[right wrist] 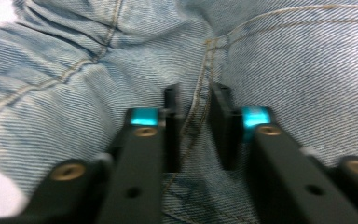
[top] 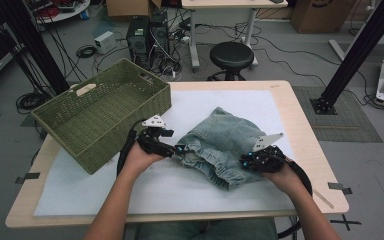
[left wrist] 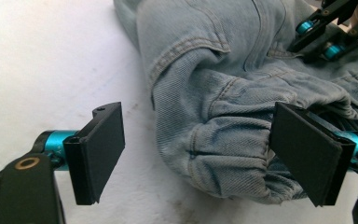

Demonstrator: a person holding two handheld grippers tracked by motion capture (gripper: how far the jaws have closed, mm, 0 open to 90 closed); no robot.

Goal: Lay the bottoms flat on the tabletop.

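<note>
A folded pair of light blue jeans (top: 220,142) lies on the white mat (top: 155,192) in the middle of the table. My left gripper (top: 177,150) is at the jeans' left edge. In the left gripper view its jaws stand wide open (left wrist: 200,151) around a bunched, gathered edge of the jeans (left wrist: 214,93); the left pad is well off the cloth. My right gripper (top: 245,161) is at the jeans' near right corner. In the right gripper view its jaws (right wrist: 196,100) are drawn close together with a ridge of stitched denim (right wrist: 74,70) pinched between them.
A green woven basket (top: 130,130) stands on the table's left side, close to my left hand. The wooden table edge (top: 310,150) runs to the right. A black stool (top: 231,55), a computer tower and cables lie on the floor beyond the table.
</note>
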